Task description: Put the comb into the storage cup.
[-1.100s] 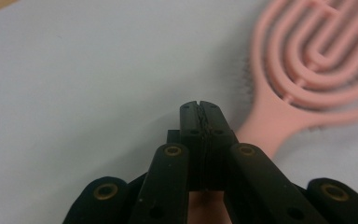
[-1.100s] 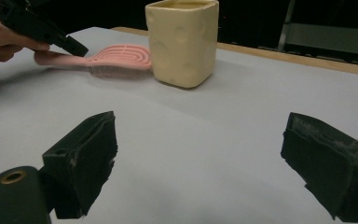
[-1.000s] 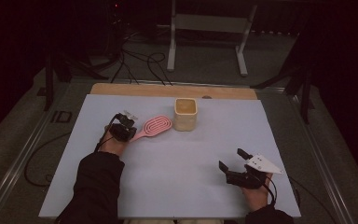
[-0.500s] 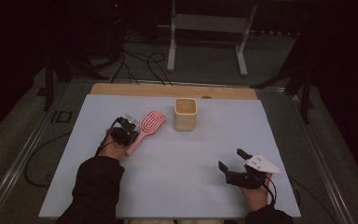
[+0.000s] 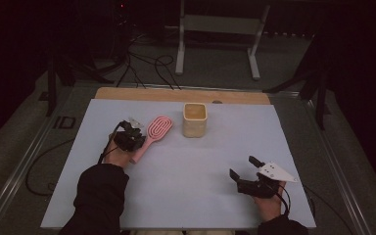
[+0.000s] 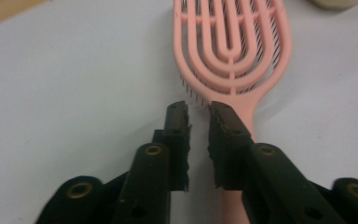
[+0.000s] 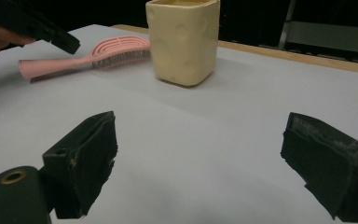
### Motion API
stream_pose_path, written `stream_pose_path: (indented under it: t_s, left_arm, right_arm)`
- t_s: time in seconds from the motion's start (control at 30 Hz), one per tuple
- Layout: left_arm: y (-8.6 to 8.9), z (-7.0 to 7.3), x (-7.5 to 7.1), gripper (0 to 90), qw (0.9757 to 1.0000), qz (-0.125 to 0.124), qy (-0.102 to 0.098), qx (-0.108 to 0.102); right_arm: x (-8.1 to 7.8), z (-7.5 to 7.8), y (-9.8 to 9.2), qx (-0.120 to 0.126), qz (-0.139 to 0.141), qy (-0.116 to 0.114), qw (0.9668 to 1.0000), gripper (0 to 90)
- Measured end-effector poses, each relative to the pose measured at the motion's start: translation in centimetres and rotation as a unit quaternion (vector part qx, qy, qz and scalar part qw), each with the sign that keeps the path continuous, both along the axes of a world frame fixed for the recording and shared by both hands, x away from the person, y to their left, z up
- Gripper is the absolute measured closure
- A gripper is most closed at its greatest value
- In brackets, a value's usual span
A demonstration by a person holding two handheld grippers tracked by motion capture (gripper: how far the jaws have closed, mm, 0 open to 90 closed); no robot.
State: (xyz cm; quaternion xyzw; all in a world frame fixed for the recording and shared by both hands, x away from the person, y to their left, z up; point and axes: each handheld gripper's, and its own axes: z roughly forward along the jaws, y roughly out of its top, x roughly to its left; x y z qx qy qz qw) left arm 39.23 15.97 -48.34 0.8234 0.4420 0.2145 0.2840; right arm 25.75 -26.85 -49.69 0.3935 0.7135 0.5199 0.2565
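Note:
A pink hairbrush (image 5: 157, 129) lies flat on the white table sheet (image 5: 186, 196), its head toward the far side. My left gripper (image 5: 137, 126) hangs over its handle. In the left gripper view the jaws (image 6: 198, 109) have just been opening and stand a narrow gap apart, with bare sheet between them; the brush (image 6: 233, 42) handle runs beneath the right jaw. A cream square cup (image 5: 195, 120) stands upright to the right of the brush. My right gripper (image 5: 244, 166) rests open near the front right, and between its jaws (image 7: 200, 126) I see the cup (image 7: 184, 42) and brush (image 7: 107, 53).
A wooden strip (image 5: 142, 94) borders the sheet's far edge. Beyond it stand a metal frame (image 5: 215, 29) and loose cables (image 5: 142, 63) on the dark floor. The person's dark sleeve (image 5: 100, 196) comes in at the lower left.
The brush's head has swung from pointing right to pointing more toward the far side. The left jaws have parted slightly off the handle. The right gripper has not moved.

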Motion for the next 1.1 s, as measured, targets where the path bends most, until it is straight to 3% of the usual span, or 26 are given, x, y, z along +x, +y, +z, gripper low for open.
stream_pose_path:
  t_s: [0.2, 0.27, 0.3, 0.33, 0.4, 0.43, 0.53, 0.7, 0.83, 1.1]
  left_arm:
    - [0.5, 1.7, -1.5, 49.4, 0.9982, 0.004, -0.039, -0.045]
    - [0.7, 2.3, -2.3, 42.4, 0.9969, 0.006, -0.058, -0.054]
    - [0.7, 2.3, -2.3, 38.5, 0.9969, 0.006, -0.058, -0.054]
    - [0.9, 2.8, -3.0, 34.3, 0.9951, 0.01, -0.076, -0.062]
    - [1.0, 3.0, -3.4, 31.8, 0.9943, 0.011, -0.082, -0.067]
    - [1.3, 3.5, -4.2, 25.4, 0.9921, 0.016, -0.098, -0.078]
    - [1.9, 3.8, -5.3, 19.4, 0.9888, 0.019, -0.107, -0.102]
    - [3.0, 3.8, -7.5, 11.1, 0.9857, 0.016, -0.126, -0.111]
    - [3.8, 3.7, -8.8, 1.1, 0.9848, 0.014, -0.134, -0.11]
    - [5.3, 2.4, -10.9, 0.1, 0.9791, 0.016, -0.16, -0.125]
  right_arm:
    - [0.0, 0.0, 0.0, 0.0, -0.001, -0.001, 1.0, 10.3]
    - [0.0, 0.0, 0.0, 0.001, -0.001, 0.0, 1.0, 10.3]
    - [0.0, 0.0, 0.0, 0.001, 0.0, 0.0, 1.0, 10.3]
    - [0.0, 0.0, 0.0, 0.001, 0.0, 0.0, 1.0, 10.3]
    - [0.0, 0.0, 0.0, 0.001, 0.0, -0.001, 1.0, 10.3]
    - [0.0, 0.0, 0.0, 0.001, 0.0, -0.001, 1.0, 10.3]
    - [0.0, 0.0, 0.0, 0.001, 0.001, -0.002, 1.0, 10.3]
    - [-0.1, 0.0, 0.0, 0.001, 0.003, -0.003, 1.0, 10.3]
    - [-0.1, 0.0, 0.1, 0.001, 0.004, -0.003, 1.0, 10.2]
    - [-0.2, 0.1, 0.2, 0.001, 0.006, -0.006, 1.0, 10.2]
